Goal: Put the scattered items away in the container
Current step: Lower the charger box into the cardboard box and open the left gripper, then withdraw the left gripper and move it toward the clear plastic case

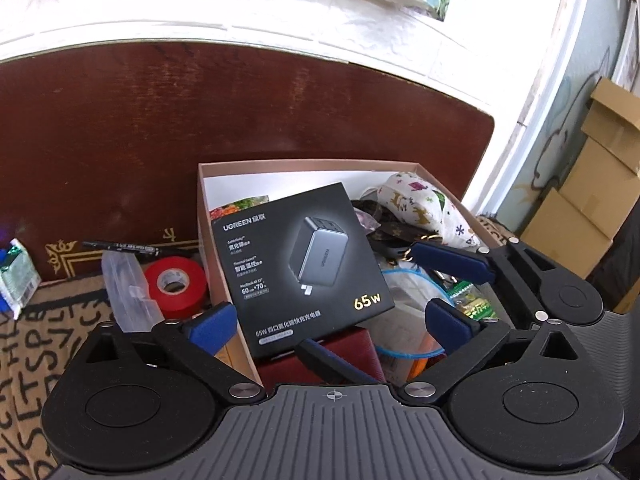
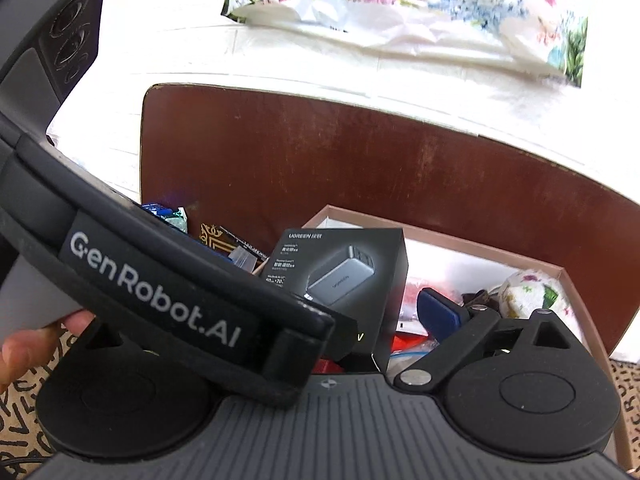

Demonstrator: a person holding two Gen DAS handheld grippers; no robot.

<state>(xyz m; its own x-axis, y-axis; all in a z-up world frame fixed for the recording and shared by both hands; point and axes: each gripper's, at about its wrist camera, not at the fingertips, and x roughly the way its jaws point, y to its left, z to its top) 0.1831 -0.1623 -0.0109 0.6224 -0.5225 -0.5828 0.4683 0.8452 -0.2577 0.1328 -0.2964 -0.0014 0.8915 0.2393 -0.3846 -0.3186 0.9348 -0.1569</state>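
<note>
Both tongs stood wide open and gripped nothing: your left tongs [image 1: 344,320] straddled the near part of the container [image 1: 204,216], its blue pads [image 1: 214,326] spread to either side of the black charger box [image 1: 300,264] without pressing on it, and your right tongs [image 1: 440,288] hung over the right half of the container, one blue pad near the zip bag [image 1: 404,284]. From the right wrist view only one pad of those tongs showed – the body of the left unit crossed in front of the other. The charger box lay tilted inside the container, propped on the things under it, beside the patterned cloth pouch [image 1: 416,208] at the far right corner. You seemed to be at the release step, the box just set down among items already gathered. Outside the container, to its left on the lettered mat [image 1: 36,344], several things were still scattered: the red tape roll [image 1: 176,280], the clear plastic case [image 1: 124,288], the black pen [image 1: 120,247] and, well apart at the far left, a small green-and-white packet [image 1: 16,276]. Your next move probably called for lifting the left tongs clear of the container wall and swinging left – the tape roll, just beside the wall, was the nearest pick, and would likely take a wide grip across its rim.
</note>
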